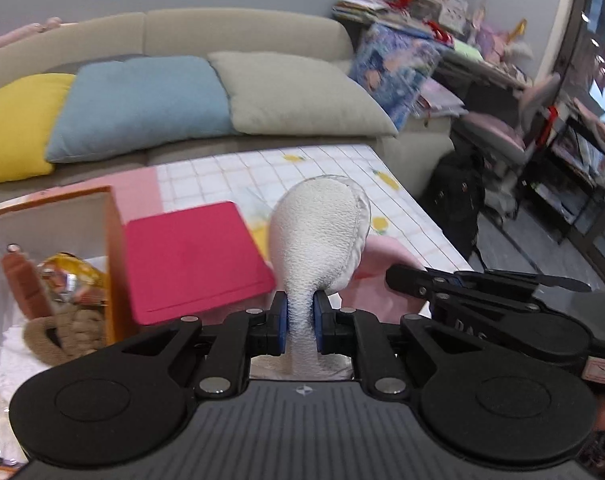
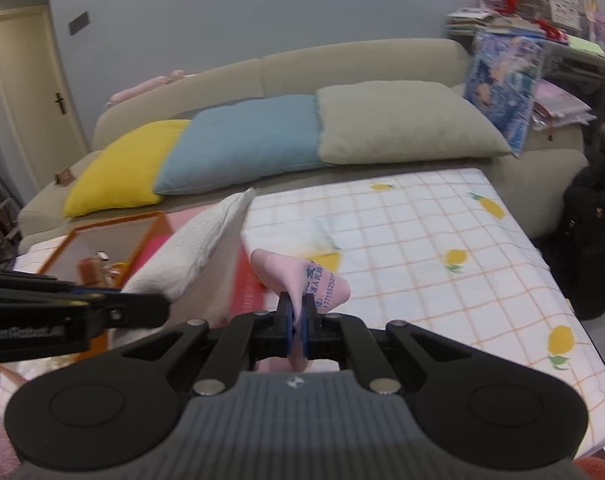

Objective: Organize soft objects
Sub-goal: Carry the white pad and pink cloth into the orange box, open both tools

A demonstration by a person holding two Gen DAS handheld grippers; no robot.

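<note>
My left gripper (image 1: pixel 300 318) is shut on a white terry cloth (image 1: pixel 320 236) and holds it up above the table; the cloth also shows in the right wrist view (image 2: pixel 198 256), hanging at the left. My right gripper (image 2: pixel 298 320) is shut on a pink cloth (image 2: pixel 302 276) with blue printed text, held above the table. The right gripper shows in the left wrist view (image 1: pixel 482 292) at the right. An orange-rimmed box (image 1: pixel 62 248) at the left holds soft toys and a white fluffy item.
A red flat folder (image 1: pixel 190 256) lies next to the box on the table with a pineapple-print cloth (image 2: pixel 442 240). A sofa behind carries yellow (image 2: pixel 122 168), blue (image 2: pixel 242 140) and beige (image 2: pixel 402 120) cushions. Cluttered shelves and a black bag (image 2: pixel 590 240) stand at the right.
</note>
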